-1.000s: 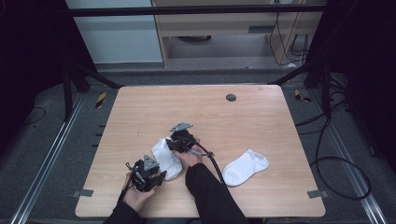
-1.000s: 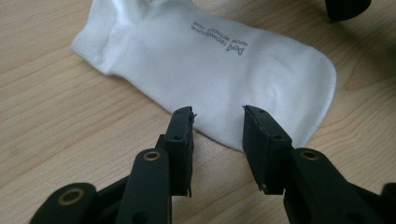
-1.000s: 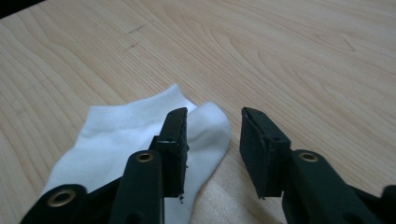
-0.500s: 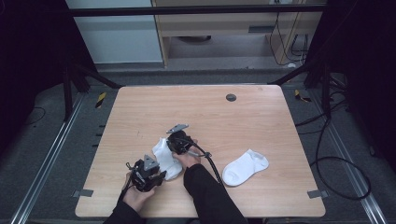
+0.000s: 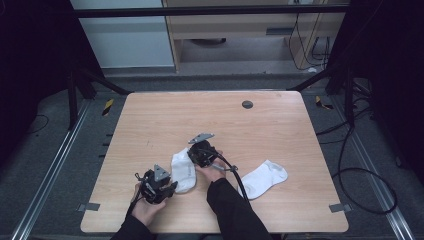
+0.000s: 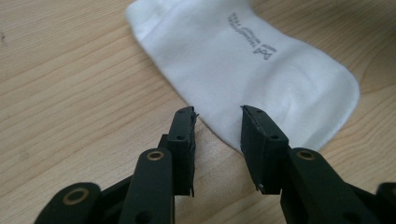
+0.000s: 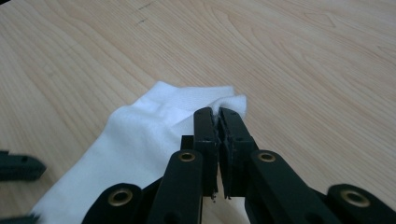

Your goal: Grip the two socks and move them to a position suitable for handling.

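Note:
A white sock (image 5: 182, 172) lies flat on the wooden table (image 5: 210, 115) near its front left. My right gripper (image 5: 192, 154) is at the sock's far end. In the right gripper view its jaws (image 7: 218, 111) have just been closing and now stand shut on the cuff edge of the sock (image 7: 140, 135), with white fabric pinched between the pads. My left gripper (image 5: 171, 186) rests at the sock's near end. In the left gripper view it (image 6: 218, 114) is open, its tips low over the edge of the sock (image 6: 261, 65) without pressing it.
A second white sock (image 5: 262, 179) lies to the right, near the front edge. A black round grommet (image 5: 247, 104) sits at the table's far middle. The right gripper's cable (image 5: 235, 172) runs back over the forearm. Dark frame posts stand around the table.
The right gripper has shifted a little at the sock's far end. The left hand and the second sock have stayed where they were.

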{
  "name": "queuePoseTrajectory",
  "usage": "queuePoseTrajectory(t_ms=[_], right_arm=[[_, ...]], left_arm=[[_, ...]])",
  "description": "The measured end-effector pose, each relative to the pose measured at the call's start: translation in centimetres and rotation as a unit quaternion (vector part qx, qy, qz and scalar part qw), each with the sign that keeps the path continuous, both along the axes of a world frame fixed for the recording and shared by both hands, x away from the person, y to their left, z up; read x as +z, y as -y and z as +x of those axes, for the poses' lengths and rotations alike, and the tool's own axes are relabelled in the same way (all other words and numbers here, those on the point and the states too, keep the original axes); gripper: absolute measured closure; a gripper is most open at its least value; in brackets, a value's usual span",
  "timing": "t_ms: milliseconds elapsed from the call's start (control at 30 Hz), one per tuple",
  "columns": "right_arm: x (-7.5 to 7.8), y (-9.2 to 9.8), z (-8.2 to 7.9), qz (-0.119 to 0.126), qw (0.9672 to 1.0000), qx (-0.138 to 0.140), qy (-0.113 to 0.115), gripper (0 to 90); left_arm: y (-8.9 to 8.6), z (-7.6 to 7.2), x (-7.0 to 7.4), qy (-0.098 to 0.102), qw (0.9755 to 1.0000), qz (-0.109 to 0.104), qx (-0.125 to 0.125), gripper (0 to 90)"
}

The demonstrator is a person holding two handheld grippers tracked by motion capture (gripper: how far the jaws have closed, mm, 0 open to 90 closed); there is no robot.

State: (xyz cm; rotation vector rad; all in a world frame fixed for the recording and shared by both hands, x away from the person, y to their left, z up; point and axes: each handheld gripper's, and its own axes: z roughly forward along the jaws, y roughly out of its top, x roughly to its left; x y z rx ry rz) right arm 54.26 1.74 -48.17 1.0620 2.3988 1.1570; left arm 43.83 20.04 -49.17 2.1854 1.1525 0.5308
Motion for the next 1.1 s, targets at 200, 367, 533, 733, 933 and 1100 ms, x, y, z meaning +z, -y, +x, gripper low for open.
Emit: queuePoseTrajectory(t_ms=[200,367,533,733,933,1100], right_arm=[[0.4,1.7,-1.4,-0.020,0.9998,0.003,0.000,86.3],[0.4,3.0,-2.5,-0.027,0.9996,-0.009,-0.004,85.9],[0.3,3.8,-3.9,-0.032,0.9993,-0.017,-0.010,85.5],[-0.2,4.7,-4.9,-0.028,0.9992,-0.020,-0.021,84.6],[0.6,6.0,-5.6,0.000,0.9998,-0.019,-0.007,74.1],[1.3,6.8,-5.0,0.016,0.9994,-0.025,0.015,66.3]], left_arm=[[0.0,0.2,0.0,-0.003,1.0000,-0.002,0.003,64.8],[0.1,0.5,0.0,-0.001,1.0000,0.000,0.007,64.8],[0.2,0.6,-0.1,0.002,1.0000,0.001,0.008,66.2],[0.0,0.3,0.7,0.010,0.9996,-0.022,0.013,71.6],[-0.1,-1.1,1.9,0.005,0.9988,-0.048,0.008,66.1],[0.4,-1.8,1.3,-0.026,0.9992,-0.031,0.006,64.1]])
